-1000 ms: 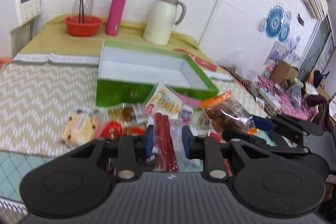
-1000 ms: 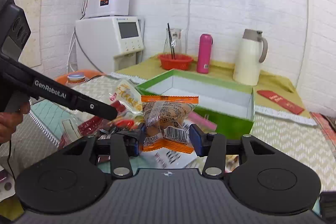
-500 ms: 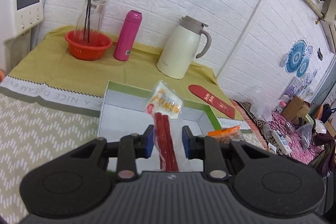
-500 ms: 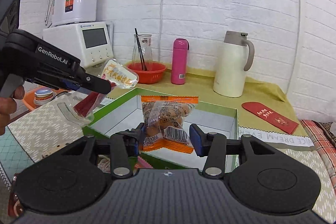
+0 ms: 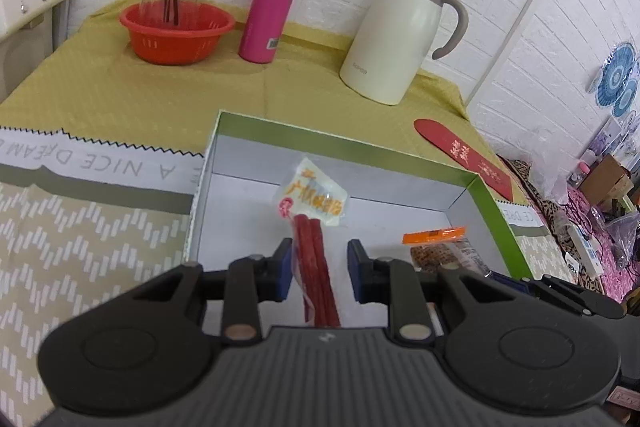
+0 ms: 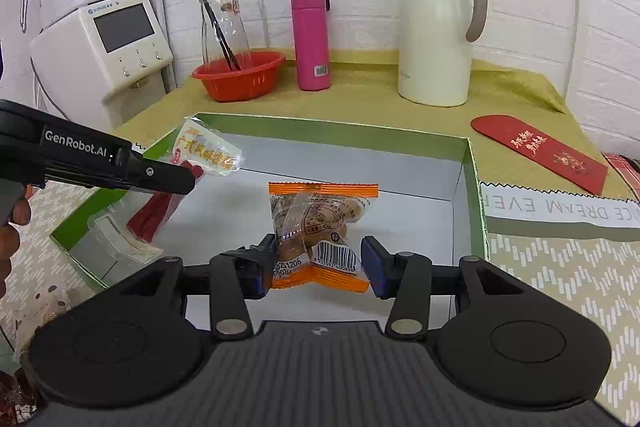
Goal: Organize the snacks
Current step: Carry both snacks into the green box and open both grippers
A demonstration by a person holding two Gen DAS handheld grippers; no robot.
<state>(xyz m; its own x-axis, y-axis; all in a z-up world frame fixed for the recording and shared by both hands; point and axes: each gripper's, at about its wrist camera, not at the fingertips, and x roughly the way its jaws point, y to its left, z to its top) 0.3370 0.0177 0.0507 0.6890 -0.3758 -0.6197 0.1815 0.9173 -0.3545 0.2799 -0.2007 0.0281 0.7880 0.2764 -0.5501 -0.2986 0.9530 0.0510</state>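
Tongs in both your hands hang over the green box [image 6: 474, 187], each gripping a snack. Your left tongs [image 5: 318, 269] are narrowly parted and pinch the clear sausage pack [image 5: 314, 223] by its red sticks, with the printed label end pointing at the box's far wall; from the right wrist camera that pack [image 6: 208, 151] hangs above the box's left side. Your right tongs [image 6: 318, 269] stand wide, pressed on the lower part of the orange pouch [image 6: 320, 227], barcode facing you, above the middle of the box's white floor. In the left wrist view the pouch [image 5: 438, 247] shows toward the box's right wall. Behind the box on the counter [image 6: 360, 99] stand a red basket [image 6: 240, 77] with a glass carafe in it, a pink flask [image 6: 311, 39] and a cream jug [image 6: 438, 35]. Right of the box's far corner lies a red envelope [image 6: 540, 153].
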